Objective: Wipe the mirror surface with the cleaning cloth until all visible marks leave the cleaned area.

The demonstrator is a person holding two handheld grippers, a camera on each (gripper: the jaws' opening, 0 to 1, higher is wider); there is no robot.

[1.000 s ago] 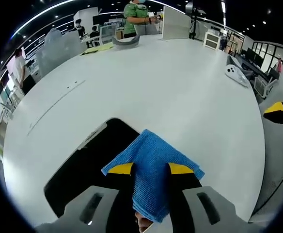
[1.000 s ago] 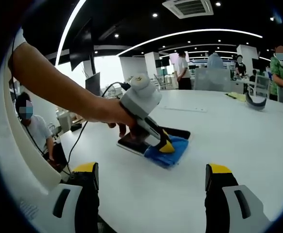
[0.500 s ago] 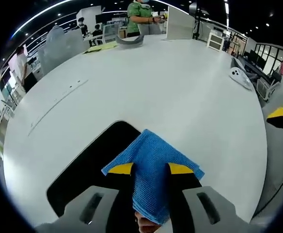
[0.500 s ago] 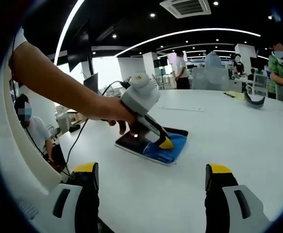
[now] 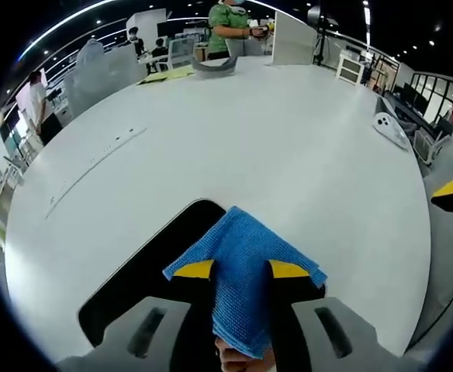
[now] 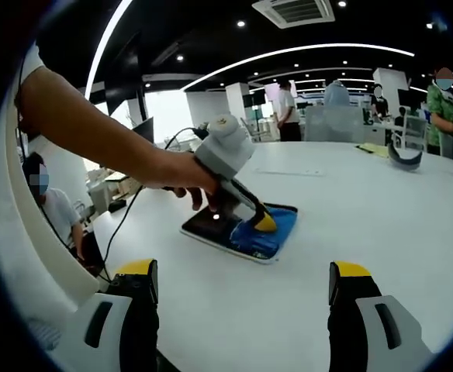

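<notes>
Left hand-held gripper (image 5: 240, 270) is clamped on the blue cleaning cloth (image 5: 242, 256), pressing it flat onto the dark mirror (image 5: 145, 267) that lies on the white desk (image 5: 273, 147). From the right gripper view, cloth (image 6: 267, 232) covers the mirror's (image 6: 211, 226) far end (a person's hand (image 6: 184, 180) grips the tool). Right hand-held gripper (image 6: 242, 288) hangs wide apart, holding nothing, above the desk.

Both views are bright and evenly lit by ceiling strip lights (image 6: 304, 53) and small downlights overhead. The white bench (image 5: 288, 147) shows soft, faint shadows and little glare. Fisheye distortion bends straight lines strongly toward the edges. Near objects look sharp; distant people and furniture appear slightly soft.
</notes>
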